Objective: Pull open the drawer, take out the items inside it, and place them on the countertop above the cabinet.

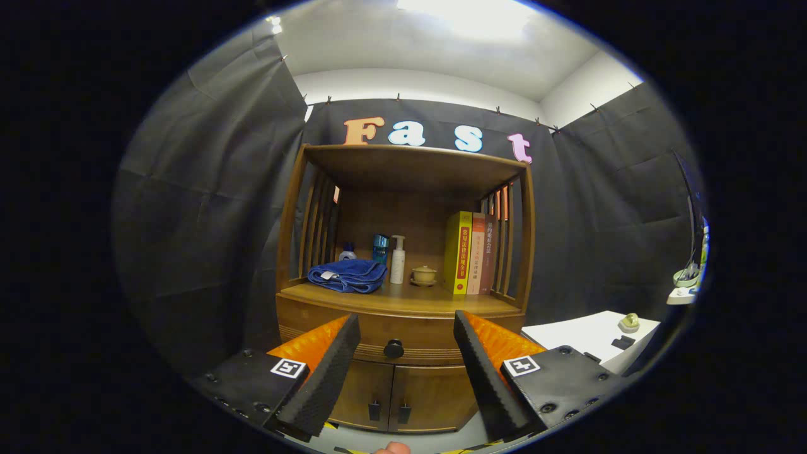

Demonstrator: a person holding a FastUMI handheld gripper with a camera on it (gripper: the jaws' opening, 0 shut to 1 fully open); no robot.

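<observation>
Drawer (403, 333) sits shut under the shelf, its knob (393, 348) ahead between my fingers. I hold the tool (403, 372) released, touching nothing. If I close off-centre, it may slip off the knob.

Black cloth walls (208, 208) hang beyond the fingers, a bright ceiling light (466, 16) shines above, and a white table (586, 340) stands beside them.

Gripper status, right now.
Gripper: open, holding nothing; its fingers are spread either side of the drawer knob, which sits beyond them on the closed drawer.
</observation>
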